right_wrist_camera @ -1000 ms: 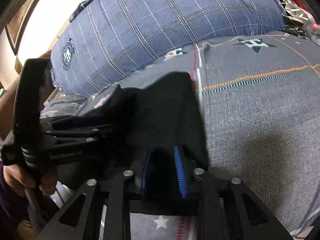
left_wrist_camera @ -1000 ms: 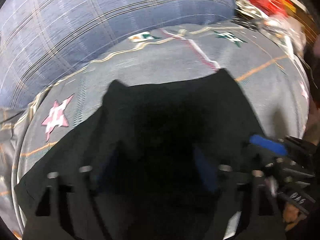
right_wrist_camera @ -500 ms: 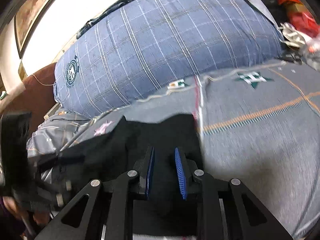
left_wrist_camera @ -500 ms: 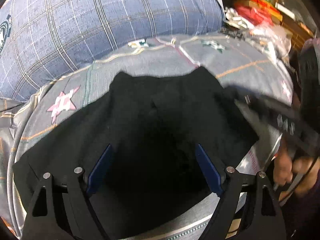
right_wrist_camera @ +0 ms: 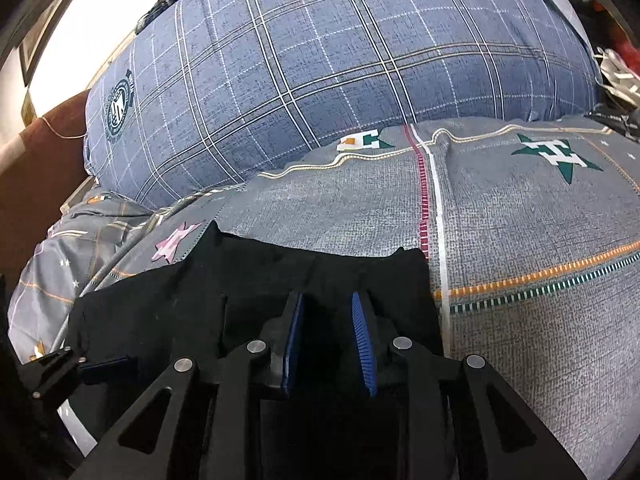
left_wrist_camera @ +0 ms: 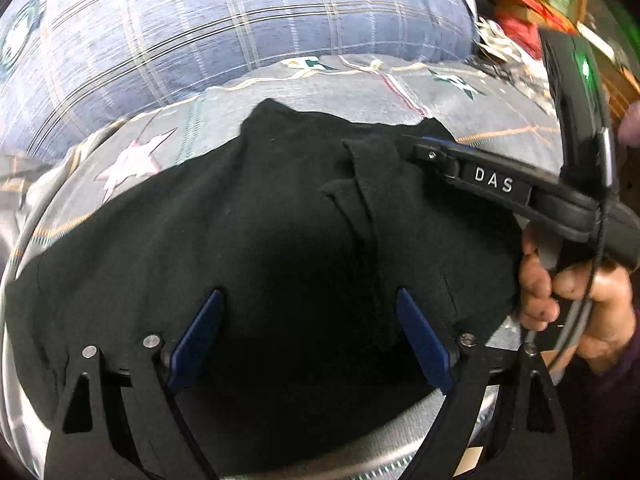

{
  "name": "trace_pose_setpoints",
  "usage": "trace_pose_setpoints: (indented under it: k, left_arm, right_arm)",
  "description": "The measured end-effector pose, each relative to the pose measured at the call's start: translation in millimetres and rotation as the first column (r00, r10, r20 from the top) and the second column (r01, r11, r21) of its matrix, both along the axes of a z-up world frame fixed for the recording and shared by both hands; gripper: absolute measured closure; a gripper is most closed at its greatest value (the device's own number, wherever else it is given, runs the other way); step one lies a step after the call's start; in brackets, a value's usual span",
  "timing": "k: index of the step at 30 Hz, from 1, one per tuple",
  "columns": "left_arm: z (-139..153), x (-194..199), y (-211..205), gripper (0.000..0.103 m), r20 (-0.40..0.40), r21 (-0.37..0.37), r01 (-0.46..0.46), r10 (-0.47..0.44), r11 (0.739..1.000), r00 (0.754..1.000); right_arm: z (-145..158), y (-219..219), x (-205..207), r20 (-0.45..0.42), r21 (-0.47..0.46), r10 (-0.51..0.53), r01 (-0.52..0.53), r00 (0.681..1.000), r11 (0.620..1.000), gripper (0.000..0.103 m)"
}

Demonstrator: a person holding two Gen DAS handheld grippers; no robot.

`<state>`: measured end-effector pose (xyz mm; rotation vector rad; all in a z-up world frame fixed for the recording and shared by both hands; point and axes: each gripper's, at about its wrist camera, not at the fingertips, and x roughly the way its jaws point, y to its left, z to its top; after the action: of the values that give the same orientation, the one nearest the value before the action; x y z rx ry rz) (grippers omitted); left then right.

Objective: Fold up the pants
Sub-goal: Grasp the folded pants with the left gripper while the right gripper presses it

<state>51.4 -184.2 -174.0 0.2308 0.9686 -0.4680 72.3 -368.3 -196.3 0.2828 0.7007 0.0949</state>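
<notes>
The black pants [left_wrist_camera: 260,220] lie folded in a dark pile on the grey patterned bedspread [left_wrist_camera: 500,104]. My left gripper [left_wrist_camera: 308,300] hovers over the pile's near part with its blue fingers wide open and empty. My right gripper [right_wrist_camera: 326,300] is over the pants [right_wrist_camera: 248,280] near their far right edge, its blue fingers partly open with nothing between them. In the left wrist view the right gripper [left_wrist_camera: 420,142] reaches in from the right, a hand on its handle.
A large blue plaid pillow [right_wrist_camera: 320,72] stands right behind the pants. The bedspread [right_wrist_camera: 540,240] stretches free to the right. Red and white clutter [left_wrist_camera: 516,28] lies at the far right. A brown headboard [right_wrist_camera: 44,168] is at the left.
My right gripper has let go of the pants and opened a little. The left gripper stayed open and drew back slightly. The pants now lie flatter on the bed.
</notes>
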Motion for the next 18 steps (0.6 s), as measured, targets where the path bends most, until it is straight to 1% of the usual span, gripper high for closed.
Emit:
trace_pose_setpoints:
  k: [1,2,4,5,6,7,8,9,10,11,12,13,14,15,16,18]
  left_arm:
    - [3.9,-5.3,6.4,0.014,0.014,-0.011,-0.011,0.011,1.0,1.0]
    - [9.2,-13.8,14.3,0.014,0.051,-0.009,-0.019,0.02,1.0,0.998]
    - [19.6,-32.8,32.5,0.014,0.162,0.021,-0.026,0.022,0.999,0.987]
    - [22.8,-40.5,42.5,0.014,0.208,0.034,-0.037,0.029,0.999,0.978]
    - [26.7,-54.3,62.7,0.014,0.28,0.043,-0.071,0.057,0.997,0.958]
    - [27.6,-60.2,75.6,0.014,0.309,0.035,-0.095,0.08,0.995,0.948]
    - [27.2,-69.7,98.5,0.013,0.349,0.011,-0.15,0.136,0.989,0.927]
    - [25.8,-74.4,113.7,0.013,0.367,-0.009,-0.194,0.184,0.981,0.912]
    - [22.8,-79.6,135.3,0.012,0.389,-0.048,-0.261,0.258,0.964,0.884]
    - [20.2,-81.1,149.3,0.011,0.404,-0.078,-0.302,0.307,0.95,0.862]
    - [15.7,-82.5,165.6,0.011,0.421,-0.115,-0.355,0.369,0.928,0.828]
    - [11.8,-80.4,175.6,0.011,0.43,-0.138,-0.389,0.409,0.911,0.805]
    - [7.6,-75.7,185.5,0.011,0.432,-0.157,-0.424,0.448,0.892,0.783]
    - [6.2,-68.4,190.5,0.011,0.423,-0.164,-0.444,0.47,0.881,0.775]
    - [3.3,-61.1,196.6,0.011,0.393,-0.176,-0.472,0.502,0.864,0.771]
    - [-2.2,-49.2,205.0,0.011,0.319,-0.219,-0.5,0.546,0.838,0.775]
  right_arm:
    - [-1.0,-0.4,-0.5,0.009,0.006,0.0,0.0,1.0,1.0,0.076]
    - [-1.7,-0.6,-1.3,0.015,0.01,-0.002,0.002,1.0,1.0,0.076]
    - [-1.1,0.1,-3.4,0.022,0.015,-0.005,0.005,1.0,1.0,0.075]
    - [0.1,1.1,-4.8,0.024,0.016,-0.007,0.007,1.0,1.0,0.071]
    - [2.4,3.6,-8.5,0.028,0.011,-0.008,0.008,1.0,1.0,0.067]
    - [4.8,7.4,-12.1,0.031,0.0,-0.01,0.01,0.999,1.0,0.064]
    - [8.2,7.7,-17.3,0.04,-0.006,-0.01,0.01,0.999,1.0,0.059]
    - [11.7,11.8,-23.1,0.055,-0.007,-0.006,0.007,0.998,1.0,0.059]
    - [15.8,19.2,-29.6,0.068,-0.001,0.004,-0.004,0.998,1.0,0.059]
    - [20.1,27.4,-34.6,0.079,-0.002,0.019,-0.019,0.997,1.0,0.058]
    - [24.0,37.0,-38.9,0.094,-0.008,0.032,-0.031,0.995,0.999,0.056]
    - [27.5,48.2,-42.1,0.106,-0.014,0.045,-0.044,0.993,0.999,0.053]
    - [30.9,62.2,-42.8,0.105,-0.02,0.067,-0.065,0.992,0.998,0.048]
    - [33.7,80.5,-40.3,0.088,-0.029,0.1,-0.098,0.991,0.995,0.046]
    - [37.2,100.4,-35.3,0.062,-0.041,0.145,-0.143,0.988,0.989,0.046]
    - [49.4,144.3,-23.3,0.024,-0.084,0.237,-0.235,0.971,0.968,0.046]
